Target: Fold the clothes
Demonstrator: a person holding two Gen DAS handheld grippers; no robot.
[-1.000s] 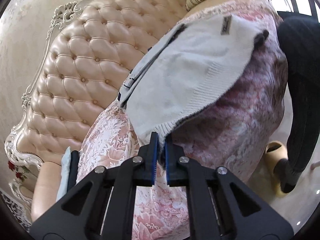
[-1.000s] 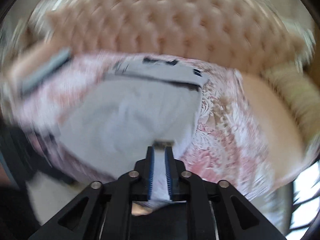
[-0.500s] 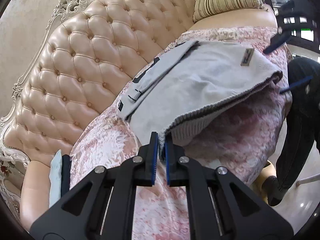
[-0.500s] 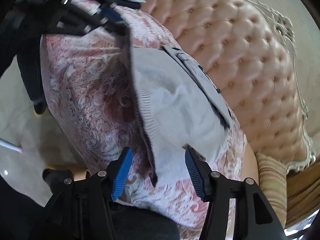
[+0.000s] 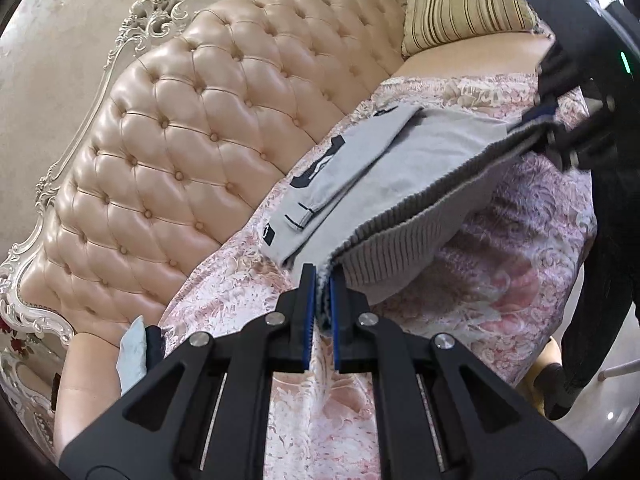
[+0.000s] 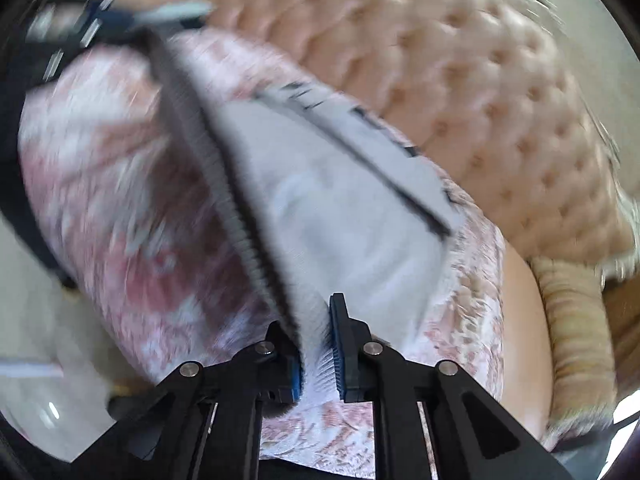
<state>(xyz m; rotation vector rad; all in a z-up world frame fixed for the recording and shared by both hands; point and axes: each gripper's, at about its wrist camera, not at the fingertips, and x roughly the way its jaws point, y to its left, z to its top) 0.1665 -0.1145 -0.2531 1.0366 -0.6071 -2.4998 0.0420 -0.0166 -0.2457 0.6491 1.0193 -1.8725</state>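
A grey knit sweater (image 5: 400,168) lies on the sofa's pink floral cover (image 5: 500,272), with its ribbed hem lifted and stretched taut. My left gripper (image 5: 320,276) is shut on the near hem corner. The right gripper (image 5: 538,122) holds the far corner at the upper right of the left wrist view. In the blurred right wrist view, the right gripper (image 6: 318,312) has its jaws closing, with the ribbed hem of the sweater (image 6: 320,208) pinched between the blue pads. The hem runs away toward the left gripper (image 6: 120,28), which is a blur at the upper left.
The tufted peach leather sofa back (image 5: 180,160) rises behind the sweater. A striped cushion (image 5: 468,12) sits at the far end. Folded light-blue and dark cloth (image 5: 134,344) rests by the near armrest. A person's dark trouser leg (image 5: 612,240) and a yellow slipper (image 5: 540,380) are beside the seat's front edge.
The right gripper, wide open around the hem corner half a second ago, has closed on it. My left gripper has risen with its corner, and the hem now stretches between the two.
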